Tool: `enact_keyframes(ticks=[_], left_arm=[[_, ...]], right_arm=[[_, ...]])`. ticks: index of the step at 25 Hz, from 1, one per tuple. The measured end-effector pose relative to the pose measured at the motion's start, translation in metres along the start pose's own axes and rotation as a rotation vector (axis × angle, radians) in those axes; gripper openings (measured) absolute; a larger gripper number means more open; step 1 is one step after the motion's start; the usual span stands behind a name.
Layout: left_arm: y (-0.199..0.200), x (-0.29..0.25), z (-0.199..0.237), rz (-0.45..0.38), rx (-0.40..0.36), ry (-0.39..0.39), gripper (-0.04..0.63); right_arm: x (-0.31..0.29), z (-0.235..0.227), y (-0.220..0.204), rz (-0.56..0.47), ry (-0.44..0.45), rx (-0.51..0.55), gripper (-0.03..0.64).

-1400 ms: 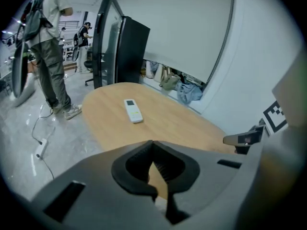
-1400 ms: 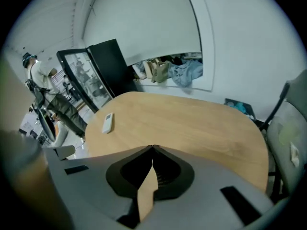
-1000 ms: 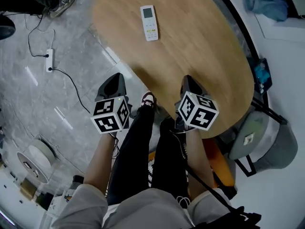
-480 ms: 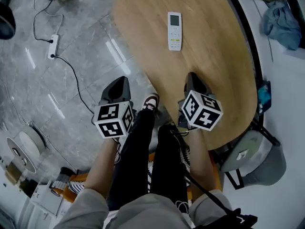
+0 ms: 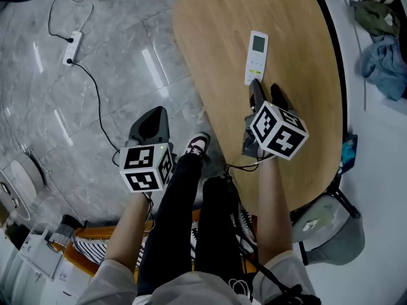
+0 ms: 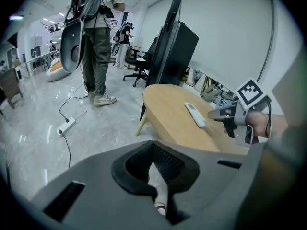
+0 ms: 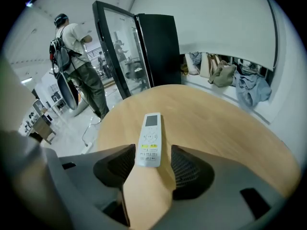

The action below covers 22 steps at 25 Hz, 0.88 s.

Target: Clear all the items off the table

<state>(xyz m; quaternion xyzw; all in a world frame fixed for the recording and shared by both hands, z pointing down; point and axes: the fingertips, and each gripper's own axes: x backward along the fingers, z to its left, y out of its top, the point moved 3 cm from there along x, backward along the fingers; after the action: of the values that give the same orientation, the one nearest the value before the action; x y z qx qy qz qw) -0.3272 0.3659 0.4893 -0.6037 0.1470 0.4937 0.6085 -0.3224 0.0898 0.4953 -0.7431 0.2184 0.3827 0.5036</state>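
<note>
Right hand-held gripper [image 5: 266, 89]: jaws have just been opening, now wide, straddling the near end of the remote [image 5: 256, 56] at upper right on the bench [image 5: 305, 37]. Pads clear, likely pre-grasp alignment. Left hand-held gripper [image 5: 152, 116]: closed, empty, parked over the floor.

Remote [image 7: 150, 139] on table [image 7: 225, 123], seemingly between right tool's [image 7: 152, 164] jaws.
</note>
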Motion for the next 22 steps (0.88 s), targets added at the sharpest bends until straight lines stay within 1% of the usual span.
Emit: enact_keyframes(ticks=[4, 7, 12, 15, 19, 22], left_arm=[[-0.001, -0.003, 0.010, 0.000, 0.008, 0.010, 0.000], [-0.004, -0.005, 0.017, 0.009, 0.017, 0.016, 0.000], [-0.008, -0.005, 0.018, 0.025, 0.016, 0.013, 0.000], [-0.012, -0.005, 0.015, 0.036, 0.007, 0.009, 0.000], [-0.016, -0.005, 0.016, 0.048, 0.009, 0.007, 0.000], [-0.018, -0.004, 0.015, 0.055, 0.009, 0.008, 0.000]], right_arm=[[-0.024, 0.007, 0.006, 0.024, 0.001, 0.046, 0.279], [-0.041, 0.013, 0.008, 0.053, -0.004, 0.068, 0.290], [-0.062, 0.015, 0.013, 0.083, -0.015, 0.081, 0.296], [-0.072, 0.015, 0.013, 0.109, -0.024, 0.115, 0.296], [-0.079, 0.015, 0.013, 0.134, -0.064, 0.181, 0.296], [-0.080, 0.017, 0.014, 0.151, -0.071, 0.196, 0.293]])
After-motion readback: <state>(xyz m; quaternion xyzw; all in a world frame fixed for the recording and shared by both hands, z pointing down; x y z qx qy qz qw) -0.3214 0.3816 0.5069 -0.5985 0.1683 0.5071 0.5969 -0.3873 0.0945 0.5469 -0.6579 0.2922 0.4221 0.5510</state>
